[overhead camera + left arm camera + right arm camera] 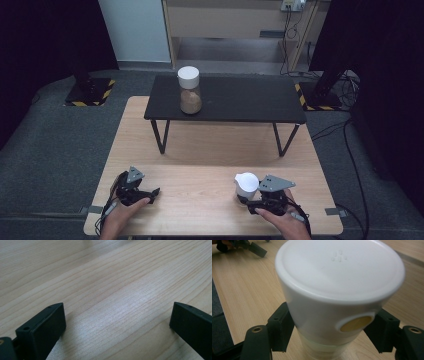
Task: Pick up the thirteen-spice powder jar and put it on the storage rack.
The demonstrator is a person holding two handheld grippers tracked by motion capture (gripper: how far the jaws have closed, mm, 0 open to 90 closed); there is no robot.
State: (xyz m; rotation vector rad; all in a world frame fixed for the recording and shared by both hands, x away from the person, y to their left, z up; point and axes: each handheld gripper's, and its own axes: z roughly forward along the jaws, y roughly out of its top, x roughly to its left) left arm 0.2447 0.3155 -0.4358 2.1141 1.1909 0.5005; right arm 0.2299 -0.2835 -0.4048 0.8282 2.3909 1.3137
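The right claw [248, 199] sits at about five o'clock on the light wooden surface [200, 150] in the high view, pinching a white-lidded jar [246, 186] that stands upright there. In the right gripper view the two black jaws press against opposite sides of the jar [337, 290] just under its broad white lid, with a small round yellowish spot showing on the lid's skirt beside the right-hand jaw. The left claw [152, 192] rests at about seven o'clock, well apart from the jar; in the left gripper view its jaws stand spread wide with bare wood [112, 290] between them. At twelve o'clock, a low black bench [235, 100] straddles the far end of the surface and carries a second white-lidded jar [190, 90] partly filled with brown powder.
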